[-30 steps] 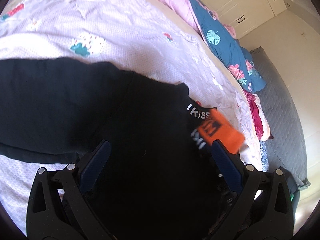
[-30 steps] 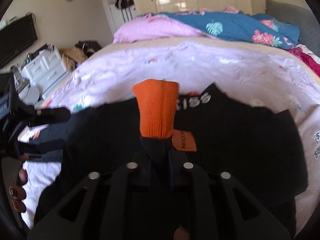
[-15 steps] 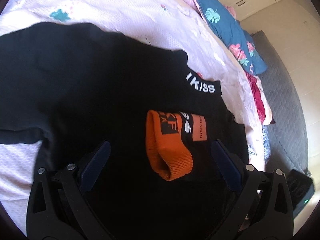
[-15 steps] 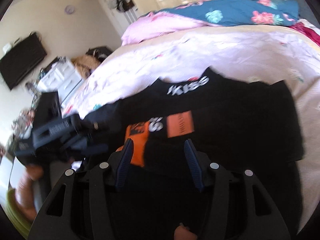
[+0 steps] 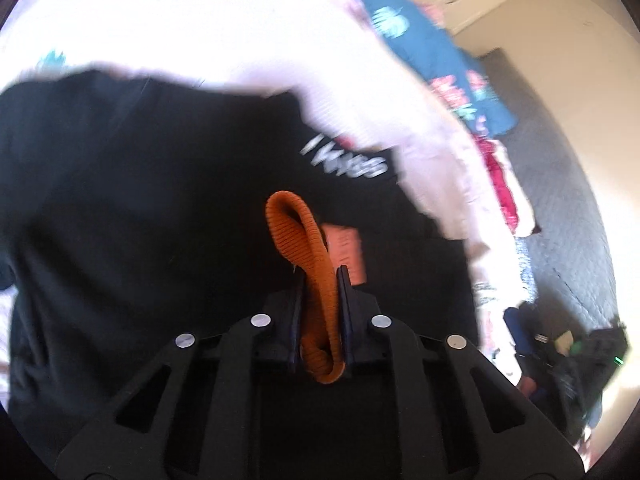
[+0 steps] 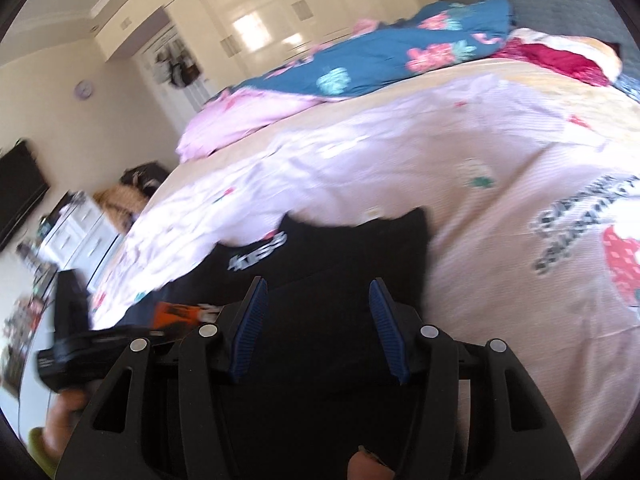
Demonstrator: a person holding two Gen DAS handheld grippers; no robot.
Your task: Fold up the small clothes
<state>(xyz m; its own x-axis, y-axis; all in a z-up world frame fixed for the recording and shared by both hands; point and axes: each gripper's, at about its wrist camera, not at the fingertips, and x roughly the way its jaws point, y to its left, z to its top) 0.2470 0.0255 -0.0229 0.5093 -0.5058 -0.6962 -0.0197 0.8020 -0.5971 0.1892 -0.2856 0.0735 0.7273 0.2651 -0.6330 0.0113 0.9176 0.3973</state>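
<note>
A black garment with a white-lettered collar lies spread on the pink sheet. Its orange ribbed cuff stands up in a loop beside an orange label. My left gripper is closing, and its pads pinch that cuff between them. In the right wrist view my right gripper hovers open over the right part of the black garment, with nothing between its blue pads. Orange fabric shows at the left there.
A blue floral quilt and pink bedding are piled at the far side of the bed. A grey headboard stands on the right. White drawers and a dark screen are beyond the left edge. A hand shows low left.
The right gripper let go of the orange cuff, opened and swung right over the garment. The left gripper moved in and closed on the cuff.
</note>
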